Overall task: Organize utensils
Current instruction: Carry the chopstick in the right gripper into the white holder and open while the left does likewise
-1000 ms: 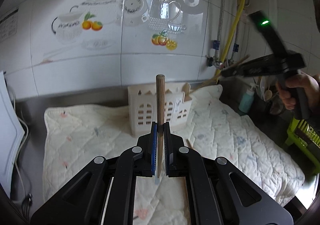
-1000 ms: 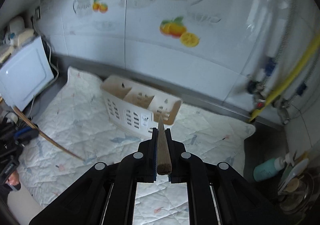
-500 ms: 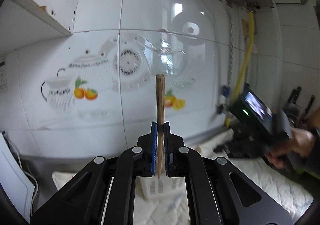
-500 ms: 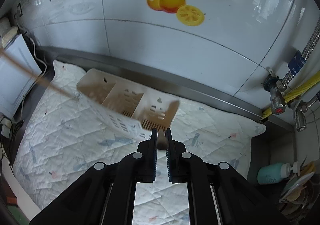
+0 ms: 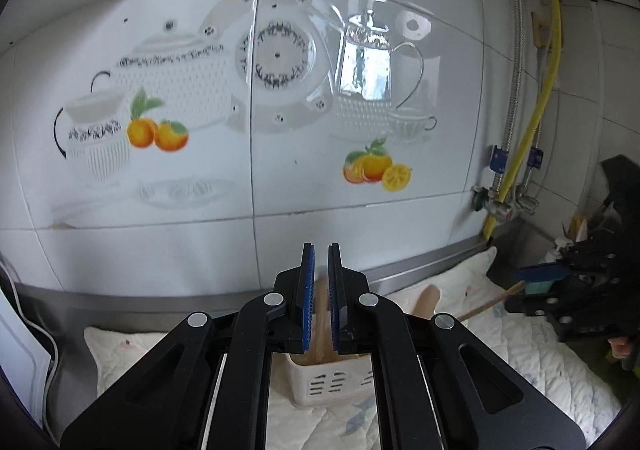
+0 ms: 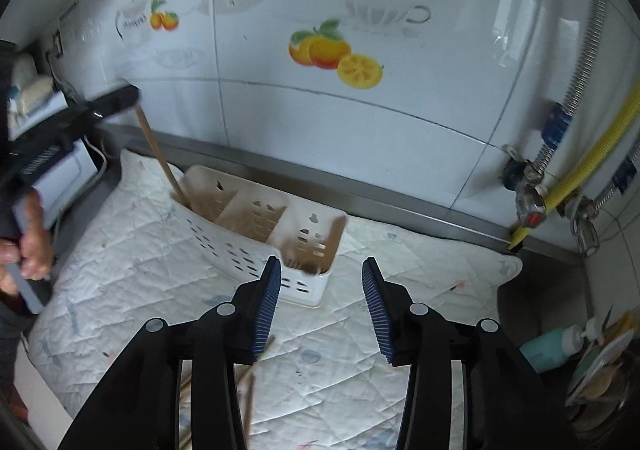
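A cream plastic caddy [image 6: 240,246] with several compartments stands on the quilted cloth [image 6: 132,250]. My left gripper [image 5: 321,248] hangs above the caddy [image 5: 332,386], shut on a wooden stick [image 5: 320,314]. The right wrist view shows that stick [image 6: 160,157] slanting down into the caddy's left compartment from the left gripper [image 6: 124,95]. My right gripper [image 6: 322,262] is opening, with nothing between its pads. The brown stick [image 6: 308,269] it held now leans in the right compartment beside a pale wooden spoon [image 6: 332,238]. In the left wrist view that stick [image 5: 492,300] points up at the right gripper [image 5: 536,274].
Loose wooden sticks [image 6: 248,390] lie on the cloth near my right gripper. The tiled wall and a steel ledge [image 6: 400,205] run close behind the caddy. Valves and a yellow hose [image 6: 580,177] are at the right, a teal bottle [image 6: 548,350] below them, and a white appliance [image 5: 16,362] at the far left.
My left gripper rose and closed in over the caddy; its stick no longer pokes past the fingertips. My right jaws spread apart and let their stick go into the right compartment.
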A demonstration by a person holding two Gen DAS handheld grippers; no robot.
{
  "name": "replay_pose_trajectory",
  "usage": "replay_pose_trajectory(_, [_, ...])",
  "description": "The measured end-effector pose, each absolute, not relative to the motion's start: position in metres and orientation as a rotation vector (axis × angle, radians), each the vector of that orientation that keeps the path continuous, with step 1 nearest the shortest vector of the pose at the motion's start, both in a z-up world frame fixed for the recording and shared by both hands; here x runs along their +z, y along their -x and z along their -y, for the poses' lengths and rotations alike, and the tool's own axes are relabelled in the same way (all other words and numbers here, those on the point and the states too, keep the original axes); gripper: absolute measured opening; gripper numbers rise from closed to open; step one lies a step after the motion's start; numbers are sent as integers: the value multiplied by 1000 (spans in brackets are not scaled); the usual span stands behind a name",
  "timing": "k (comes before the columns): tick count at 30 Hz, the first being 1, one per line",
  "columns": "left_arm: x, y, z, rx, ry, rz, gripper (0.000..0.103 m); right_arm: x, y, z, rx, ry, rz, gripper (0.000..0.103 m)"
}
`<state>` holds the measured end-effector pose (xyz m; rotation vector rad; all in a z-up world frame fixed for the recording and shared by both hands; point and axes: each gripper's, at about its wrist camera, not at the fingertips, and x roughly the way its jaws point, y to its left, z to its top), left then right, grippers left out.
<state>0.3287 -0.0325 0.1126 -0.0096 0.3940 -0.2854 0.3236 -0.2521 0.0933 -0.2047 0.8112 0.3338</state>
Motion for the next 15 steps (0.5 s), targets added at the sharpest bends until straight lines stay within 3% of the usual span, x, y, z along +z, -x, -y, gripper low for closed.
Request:
replay_pose_trajectory(8, [123,-306,35,-299,6,-364,8,89,-248,255,340,154,-721,41])
replay_pose_trajectory(15, [133,-242,24,-300,9,-332,10,64,-172,252,339,156,-673,41])
